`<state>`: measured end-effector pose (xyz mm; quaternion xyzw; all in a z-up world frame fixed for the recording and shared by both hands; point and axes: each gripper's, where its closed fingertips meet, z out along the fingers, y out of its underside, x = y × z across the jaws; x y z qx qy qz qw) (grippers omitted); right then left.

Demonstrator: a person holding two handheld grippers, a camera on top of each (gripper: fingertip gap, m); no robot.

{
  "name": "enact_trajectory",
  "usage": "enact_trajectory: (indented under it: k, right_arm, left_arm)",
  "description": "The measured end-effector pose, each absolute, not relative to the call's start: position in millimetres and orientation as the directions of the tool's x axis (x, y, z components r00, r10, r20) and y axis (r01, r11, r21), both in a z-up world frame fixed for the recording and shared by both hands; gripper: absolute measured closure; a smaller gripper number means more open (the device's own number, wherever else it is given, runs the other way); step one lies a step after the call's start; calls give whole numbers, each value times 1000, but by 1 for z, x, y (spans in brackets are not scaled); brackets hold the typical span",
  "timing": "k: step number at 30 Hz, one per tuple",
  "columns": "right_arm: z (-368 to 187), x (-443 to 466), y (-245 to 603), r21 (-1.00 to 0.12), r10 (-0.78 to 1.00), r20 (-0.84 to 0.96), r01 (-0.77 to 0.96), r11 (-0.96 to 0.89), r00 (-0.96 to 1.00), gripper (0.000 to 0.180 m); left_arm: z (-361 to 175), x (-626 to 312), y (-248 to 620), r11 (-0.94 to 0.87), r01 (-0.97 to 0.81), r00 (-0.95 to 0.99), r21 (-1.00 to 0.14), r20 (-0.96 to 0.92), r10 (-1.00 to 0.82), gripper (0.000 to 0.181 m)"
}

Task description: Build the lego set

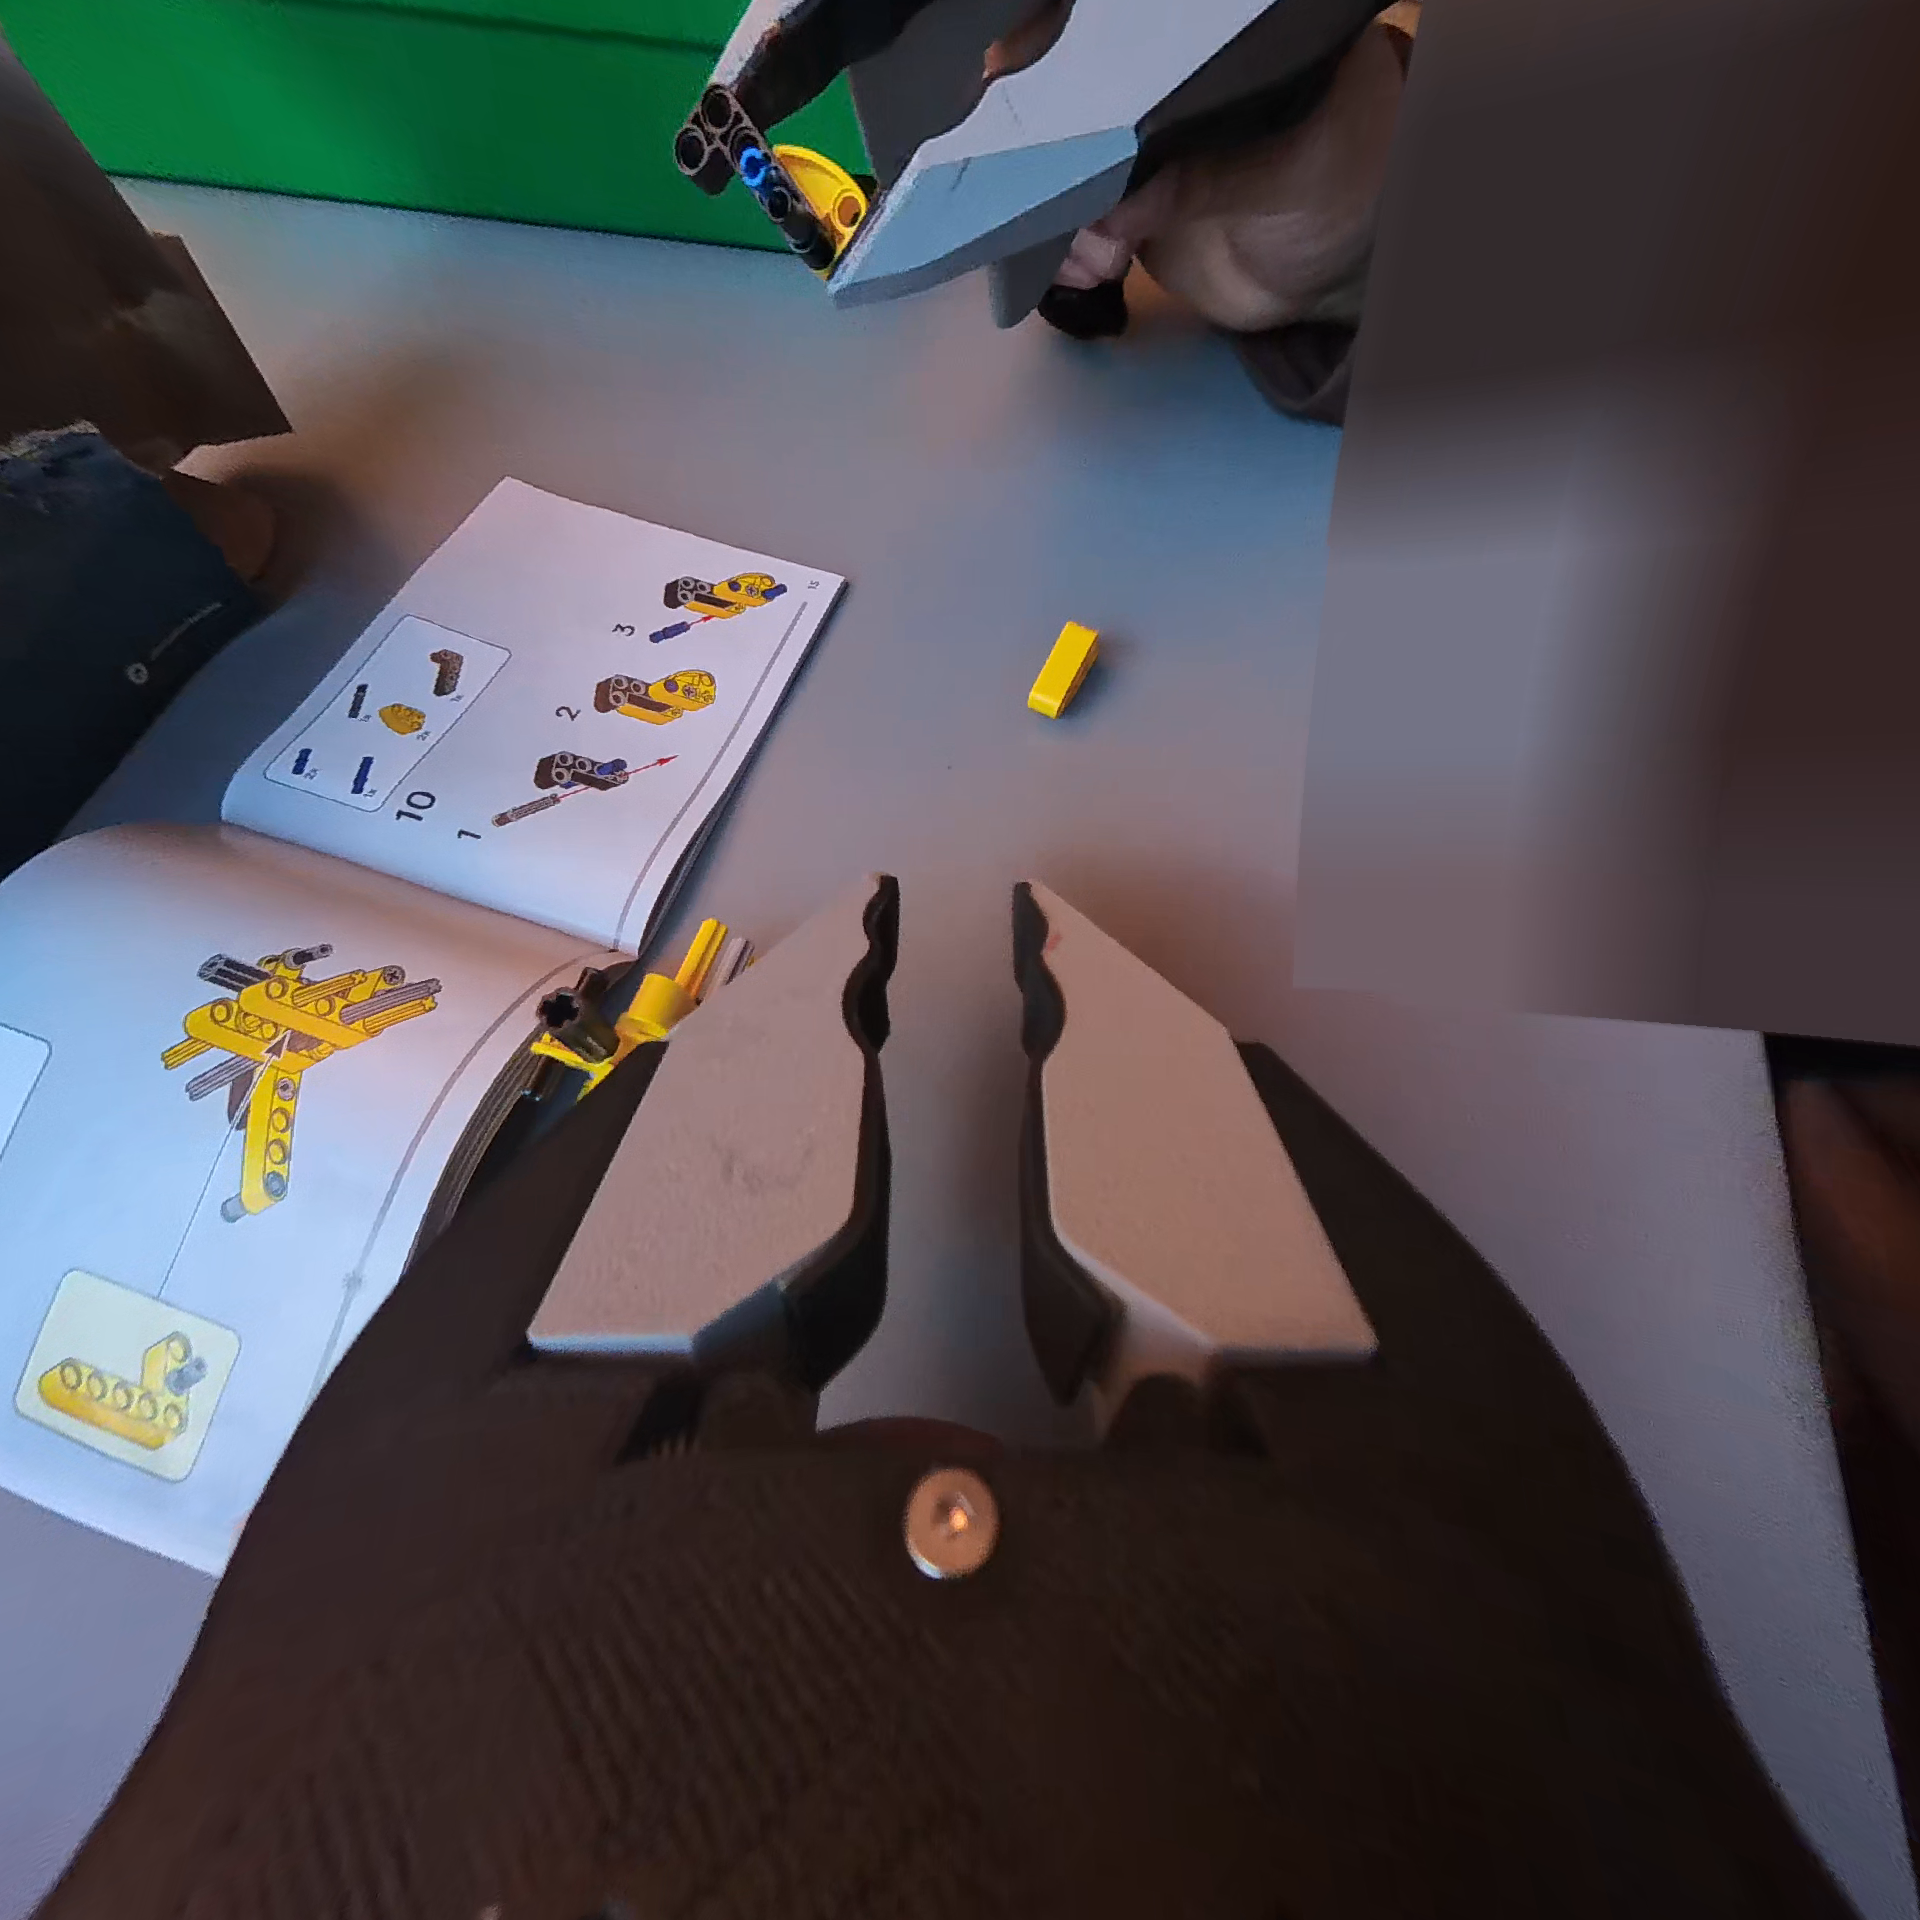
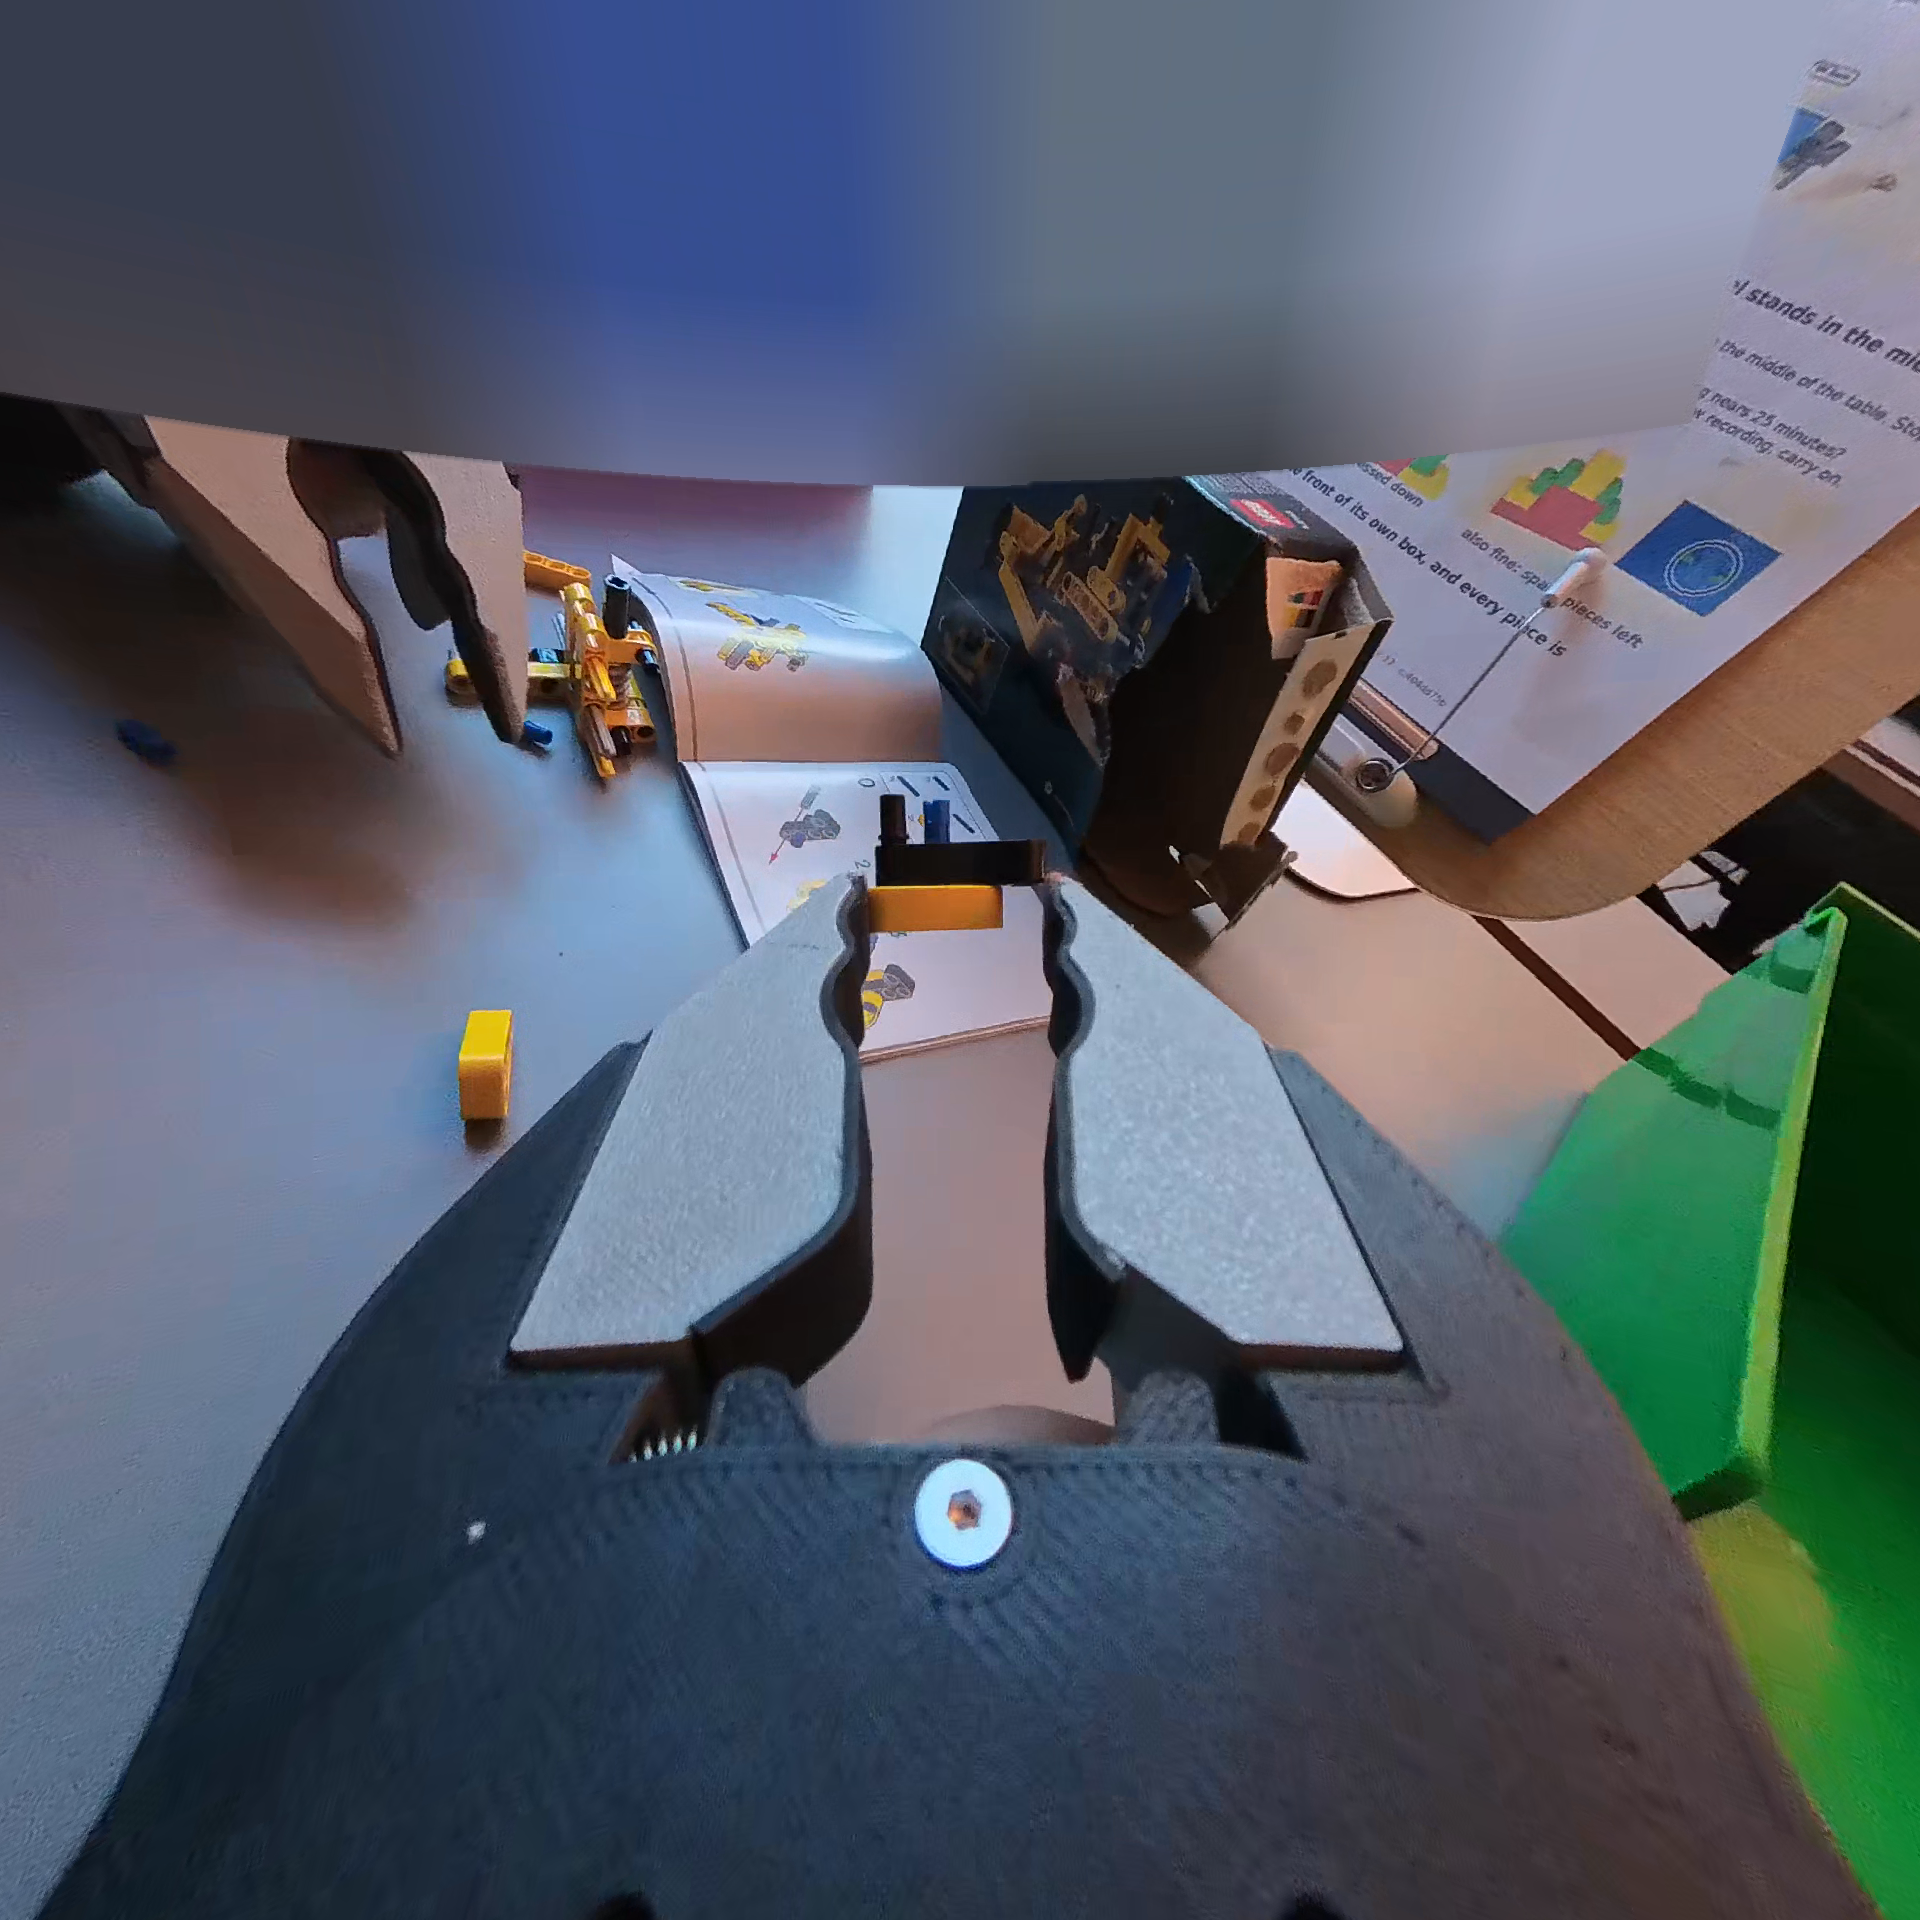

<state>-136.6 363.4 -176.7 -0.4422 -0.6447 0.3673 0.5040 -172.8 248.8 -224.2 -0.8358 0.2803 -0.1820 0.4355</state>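
My right gripper is shut on a small sub-assembly: a black angled beam, a yellow piece, and a black and a blue pin sticking up. It is held above the open instruction booklet. In the left wrist view this gripper hangs at the far side with the sub-assembly in its tips. My left gripper is open and empty, low over the grey table. A loose yellow brick lies ahead of it. A yellow and black partial build lies by the booklet, partly hidden by my left finger.
A green bin stands at the right, also visible in the left wrist view. The dark set box stands behind the booklet. A printed sheet on a wooden stand is beyond it. A blue pin lies at the left. My hands' fingertips stand some 12 cm from each other. Between my left fingertips and the loose yellow brick there is roughly 7 cm.
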Motion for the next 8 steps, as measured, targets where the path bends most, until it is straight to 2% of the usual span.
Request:
enact_trajectory:
  k: [8]
  right_arm:
    - [-176, -137, 364, -931, 949, 290, 194, 309, -122, 150]
  left_arm:
    - [-225, -169, 244, -455, -332, 751, -826, 61, -658, 161]
